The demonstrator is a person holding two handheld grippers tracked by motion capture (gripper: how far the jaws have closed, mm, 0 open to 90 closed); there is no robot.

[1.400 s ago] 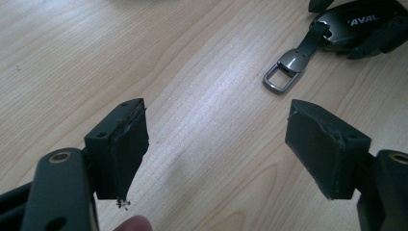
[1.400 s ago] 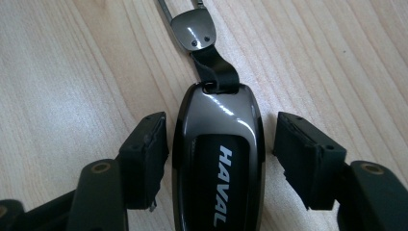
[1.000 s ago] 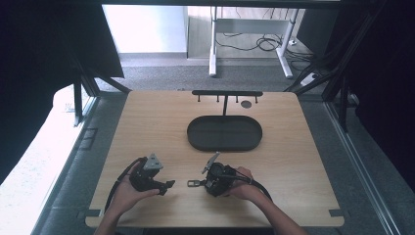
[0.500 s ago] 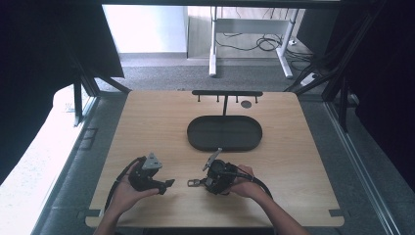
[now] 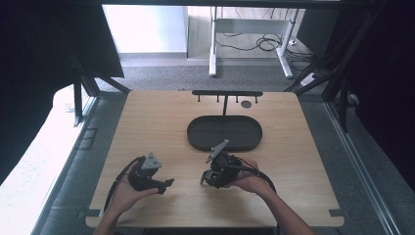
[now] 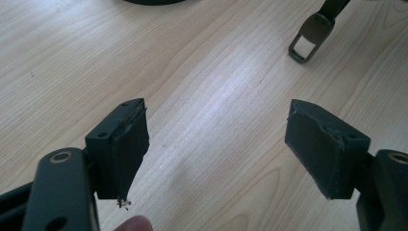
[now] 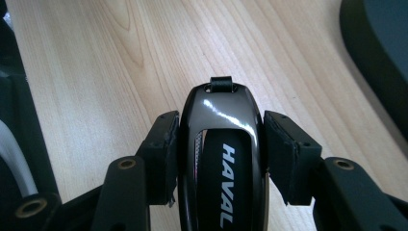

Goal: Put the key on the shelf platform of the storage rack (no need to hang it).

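A glossy black key fob (image 7: 221, 159) marked HAVAL sits between the pads (image 7: 166, 154) of my right gripper (image 7: 219, 144), which is shut on its two sides. A small strap loop shows at the fob's far end. In the high view the right gripper (image 5: 206, 179) is held above the table's front middle, just in front of the black oval tray (image 5: 225, 132). My left gripper (image 5: 165, 184) rests at the front left and points toward the right one. Its jaws stand open over bare wood in the left gripper view (image 6: 216, 149). A metal strap buckle (image 6: 308, 33) hangs at the top right of that view.
A black rack with several small hooks (image 5: 226, 93) stands behind the tray, with a small dark round spot (image 5: 246, 104) beside its post. The tray's edge (image 7: 380, 48) lies at the upper right of the right gripper view. Light wood table (image 5: 147, 127) spreads to both sides.
My right gripper has lifted off the table a little with the key fob in it. The left gripper has stayed where it was.
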